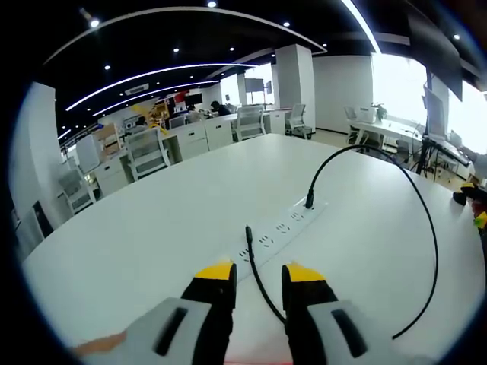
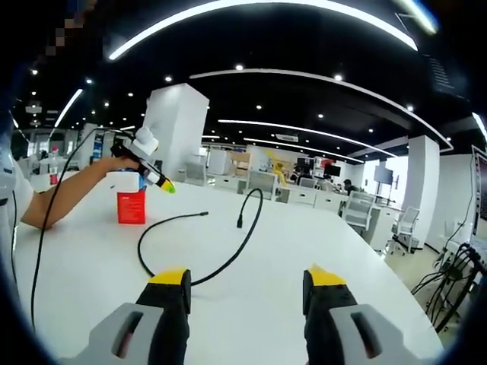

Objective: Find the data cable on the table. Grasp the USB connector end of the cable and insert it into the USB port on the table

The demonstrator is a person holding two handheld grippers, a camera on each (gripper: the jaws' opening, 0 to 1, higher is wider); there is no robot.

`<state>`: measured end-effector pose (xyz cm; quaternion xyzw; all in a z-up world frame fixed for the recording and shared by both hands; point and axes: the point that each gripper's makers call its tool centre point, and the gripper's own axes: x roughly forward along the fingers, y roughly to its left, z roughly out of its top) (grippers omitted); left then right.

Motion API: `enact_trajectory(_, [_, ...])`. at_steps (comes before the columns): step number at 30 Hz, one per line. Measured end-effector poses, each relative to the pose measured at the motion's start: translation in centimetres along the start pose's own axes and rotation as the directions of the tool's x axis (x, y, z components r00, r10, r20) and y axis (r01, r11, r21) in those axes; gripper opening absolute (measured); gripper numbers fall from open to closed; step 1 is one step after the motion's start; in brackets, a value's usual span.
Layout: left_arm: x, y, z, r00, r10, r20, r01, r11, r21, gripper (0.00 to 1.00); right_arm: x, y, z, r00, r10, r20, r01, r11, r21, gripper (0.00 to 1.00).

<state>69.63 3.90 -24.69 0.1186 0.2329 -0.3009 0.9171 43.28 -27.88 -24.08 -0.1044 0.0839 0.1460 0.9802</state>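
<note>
An open-plan office stretches out behind a broad white worktop (image 1: pixel 152 228), with rows of desks and chairs under curved ceiling lights. One white power strip (image 1: pixel 283 228) lies on the worktop, and one black data cable (image 1: pixel 426 220) loops out from a plug seated at its far end, swings round to the right and comes back between the jaws of the left gripper (image 1: pixel 257 275), its free connector tip (image 1: pixel 248 231) lifted just over the strip's near sockets. The left gripper looks clenched on the cable a little behind that tip, though the contact itself is hard to make out. I judge the insertion to be the step in hand: the next move calls for lining the tip up square with the USB port and easing it in. The right gripper (image 2: pixel 247 281) stands released, jaws wide apart, holding nothing, well back from the cable (image 2: pixel 190 228). In the right gripper view a red box (image 2: pixel 131 206) stands near the person's forearm (image 2: pixel 68 190).
</note>
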Motion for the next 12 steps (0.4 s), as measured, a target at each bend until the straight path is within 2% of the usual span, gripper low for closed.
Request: enact_trajectory(12, [0.05, -0.01, 0.04, 1.0, -0.001, 0.0, 0.001, 1.0, 0.002, 0.25, 0.46, 0.43, -0.17, 1.0, 0.014, -0.013, -0.014, 1.0, 0.011, 0.6])
